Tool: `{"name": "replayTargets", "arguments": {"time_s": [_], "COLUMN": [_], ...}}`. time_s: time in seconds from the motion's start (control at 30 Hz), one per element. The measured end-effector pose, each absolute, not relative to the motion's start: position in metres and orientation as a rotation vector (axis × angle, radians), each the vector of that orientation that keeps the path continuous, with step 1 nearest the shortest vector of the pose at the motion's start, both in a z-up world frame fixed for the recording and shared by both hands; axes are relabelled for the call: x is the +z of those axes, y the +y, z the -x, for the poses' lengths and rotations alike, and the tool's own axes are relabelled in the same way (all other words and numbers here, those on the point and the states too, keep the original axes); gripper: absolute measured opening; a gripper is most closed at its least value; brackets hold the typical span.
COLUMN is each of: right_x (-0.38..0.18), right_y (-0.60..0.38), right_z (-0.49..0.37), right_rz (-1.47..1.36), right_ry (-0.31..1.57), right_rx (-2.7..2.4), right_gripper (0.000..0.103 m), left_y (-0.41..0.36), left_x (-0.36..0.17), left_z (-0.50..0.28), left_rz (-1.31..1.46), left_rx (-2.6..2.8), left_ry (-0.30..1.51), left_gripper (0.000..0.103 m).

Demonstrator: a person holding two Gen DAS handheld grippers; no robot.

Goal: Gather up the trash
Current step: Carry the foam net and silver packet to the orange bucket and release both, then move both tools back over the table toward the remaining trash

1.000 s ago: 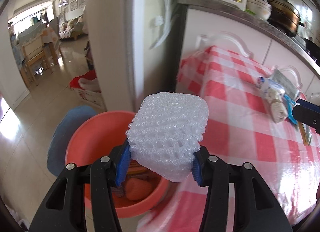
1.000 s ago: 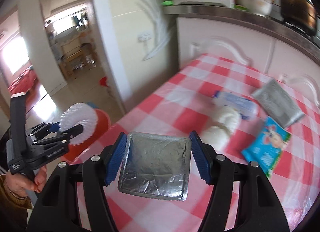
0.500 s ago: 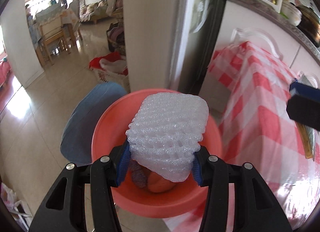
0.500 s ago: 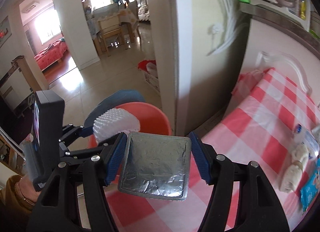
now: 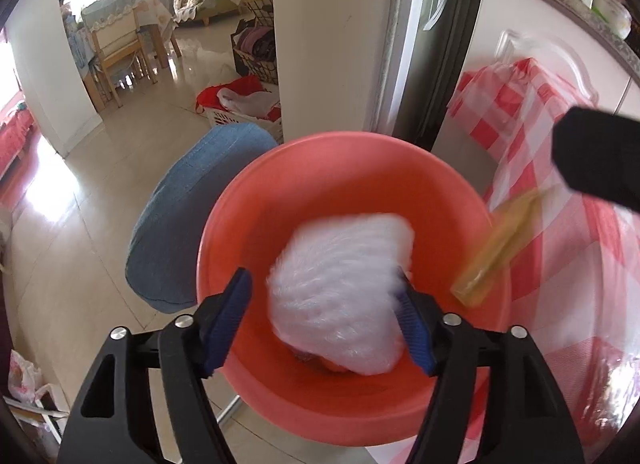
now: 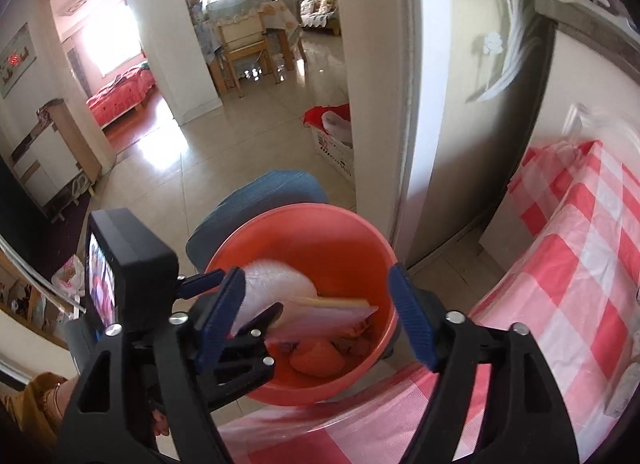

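My left gripper (image 5: 324, 328) is over the orange bucket (image 5: 348, 168), pointing down into it. Its jaws are opening. The white foam net (image 5: 340, 296) lies between the blue pads (image 5: 228, 324), motion-blurred, inside the bucket's rim. The left pad stands clear of the net; the right pad is at the net's edge, and I cannot tell whether it touches.

My right gripper (image 6: 316, 320) is also above the bucket, on the side nearest the red-checked worktop (image 6: 580, 264). Its jaws are opening and its pads (image 6: 412, 324) grip nothing. The flat packet (image 6: 324, 316) is apart from both pads, tilted, inside the bucket mouth and just beside the foam net. In the left wrist view the packet (image 5: 496, 248) appears edge-on, a blurred yellowish strip over the bucket's rim on the worktop side.

Other orange-pink trash (image 6: 316, 360) lies at the bottom of the bucket. The bucket stands on the tiled floor (image 6: 248, 136), against the worktop's edge.
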State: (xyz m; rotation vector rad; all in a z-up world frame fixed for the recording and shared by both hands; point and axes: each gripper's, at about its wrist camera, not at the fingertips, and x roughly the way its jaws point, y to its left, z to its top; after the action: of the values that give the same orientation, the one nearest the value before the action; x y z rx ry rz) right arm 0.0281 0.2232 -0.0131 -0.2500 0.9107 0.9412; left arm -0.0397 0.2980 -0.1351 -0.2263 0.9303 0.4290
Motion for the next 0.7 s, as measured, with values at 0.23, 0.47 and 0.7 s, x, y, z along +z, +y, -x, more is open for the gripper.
{"name": "replayTargets", "arguments": {"time_s": [0.23, 0.47, 0.7], "right_x": [0.003, 0.02, 0.026], "right_y": [0.178, 0.103, 0.038], "right_z": [-0.038, -0.051, -0.057], "right_rz": [0.131, -0.03, -0.127], "right_ry": [0.869, 0.82, 0.767], "right_rx": [0.855, 0.755, 0.682], "right_gripper": [0.09, 0.094, 0.095], "left_y": [0.301, 0.304, 0.307], "left_x": [-0.125, -0.102, -0.086], "left_z": [0.042, 0.042, 0.046], "left_rz": [0.21, 0.273, 0.38], "left_rx": [0.459, 0.441, 0.388], "left_ry": [0.907, 0.86, 0.83], "left_gripper": [0.088, 0.088, 0.088]}}
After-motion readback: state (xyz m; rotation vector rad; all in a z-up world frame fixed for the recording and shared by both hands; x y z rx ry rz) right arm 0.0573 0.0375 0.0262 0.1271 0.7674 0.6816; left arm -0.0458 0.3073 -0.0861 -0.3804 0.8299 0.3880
